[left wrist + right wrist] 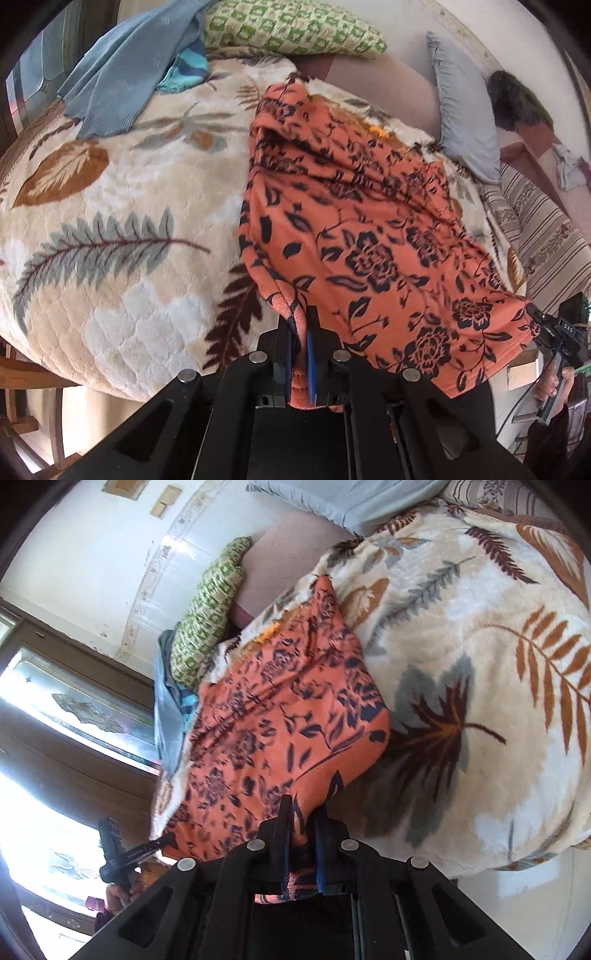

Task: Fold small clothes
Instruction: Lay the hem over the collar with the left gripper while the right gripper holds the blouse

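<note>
Bed (110, 206) covered by a cream plush blanket (480, 657) printed with fern and leaf motifs in rust, grey and dark brown.

Orange floral garment (369, 229), dark flower print, is spread over the blanket toward the bed's near edge, its far end lying on the blanket and its near hem lifted off it. The cloth is stretched between the two tools, with diagonal creases across the middle.

Blue-grey garment (118, 77) is laid at the far corner of the bed, partly over a turquoise patterned piece (184, 74). Just beside these, a green-and-cream checked pillow (291, 29) is set along the far edge. A pale grey pillow (461, 110) is propped at the far side near the wall.

Left tool (301, 328): clenched on one near corner of the orange floral garment, cloth seen bunched between the blue-lined fingers (311, 362). The same tool is seen in the right wrist view at the hem's other end.

Right tool (302, 816): clenched on the opposite near corner, orange fabric pinched between the jaws and hanging below them. It is seen in the left wrist view gripping the hem's tip at the right.
</note>
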`<state>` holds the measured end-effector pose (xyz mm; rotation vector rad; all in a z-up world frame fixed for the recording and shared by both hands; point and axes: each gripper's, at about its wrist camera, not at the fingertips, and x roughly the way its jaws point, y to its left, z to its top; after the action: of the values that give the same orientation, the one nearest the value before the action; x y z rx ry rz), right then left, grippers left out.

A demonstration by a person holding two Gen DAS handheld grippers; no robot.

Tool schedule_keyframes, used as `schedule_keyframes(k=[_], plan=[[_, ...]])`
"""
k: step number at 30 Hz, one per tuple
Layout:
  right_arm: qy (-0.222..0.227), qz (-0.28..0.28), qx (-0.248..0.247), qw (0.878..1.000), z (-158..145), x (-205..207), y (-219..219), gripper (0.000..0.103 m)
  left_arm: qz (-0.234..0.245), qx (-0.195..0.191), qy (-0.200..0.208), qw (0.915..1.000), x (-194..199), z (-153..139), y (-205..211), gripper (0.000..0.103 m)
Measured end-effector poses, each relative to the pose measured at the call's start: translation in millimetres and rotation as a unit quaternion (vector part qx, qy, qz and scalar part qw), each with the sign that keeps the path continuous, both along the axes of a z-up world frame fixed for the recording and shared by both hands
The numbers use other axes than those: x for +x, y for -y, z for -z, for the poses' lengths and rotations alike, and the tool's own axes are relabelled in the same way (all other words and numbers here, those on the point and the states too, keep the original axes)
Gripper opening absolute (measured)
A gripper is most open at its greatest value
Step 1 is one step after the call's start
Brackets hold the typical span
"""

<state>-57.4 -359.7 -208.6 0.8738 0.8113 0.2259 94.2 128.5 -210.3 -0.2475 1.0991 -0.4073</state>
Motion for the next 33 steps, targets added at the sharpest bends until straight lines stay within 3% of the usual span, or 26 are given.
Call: schedule_keyframes(k=[7, 12, 16, 22, 24, 27, 30, 33], plan=[[0.066, 0.019, 0.076, 0.995, -37, 49, 17, 0.01, -0.013, -0.052, 0.046, 0.9975, 47, -65, -20, 0.006], [0.073, 0.032, 0.081, 0.993, -50, 105, 38, 0.01, -0.03, -0.06, 0.043, 0.9968, 105, -82, -24, 0.006], [0.061, 0.055, 0.074, 0.994, -55, 170, 57, 0.01, -0.045, -0.056, 0.028, 0.997, 174, -81, -14, 0.006], [0.021, 0.087, 0.062, 0.994, -29, 293, 81, 0.01, -0.065, -0.037, -0.005, 0.9972, 285, -51, 19, 0.006], [-0.003, 0.1, 0.054, 0.994, -9, 335, 87, 0.01, -0.07, -0.025, -0.017, 0.9971, 318, -32, 31, 0.008], [-0.072, 0.131, 0.081, 0.986, 38, 381, 100, 0.014, -0.093, 0.001, -0.078, 0.9927, 358, 13, 42, 0.01], [-0.1, 0.146, 0.101, 0.979, 82, 395, 113, 0.015, -0.126, -0.028, -0.126, 0.9836, 370, 56, 36, 0.011], [-0.061, 0.176, 0.148, 0.971, 97, 375, 134, 0.016, -0.147, -0.081, -0.1, 0.9808, 358, 56, 22, 0.011]])
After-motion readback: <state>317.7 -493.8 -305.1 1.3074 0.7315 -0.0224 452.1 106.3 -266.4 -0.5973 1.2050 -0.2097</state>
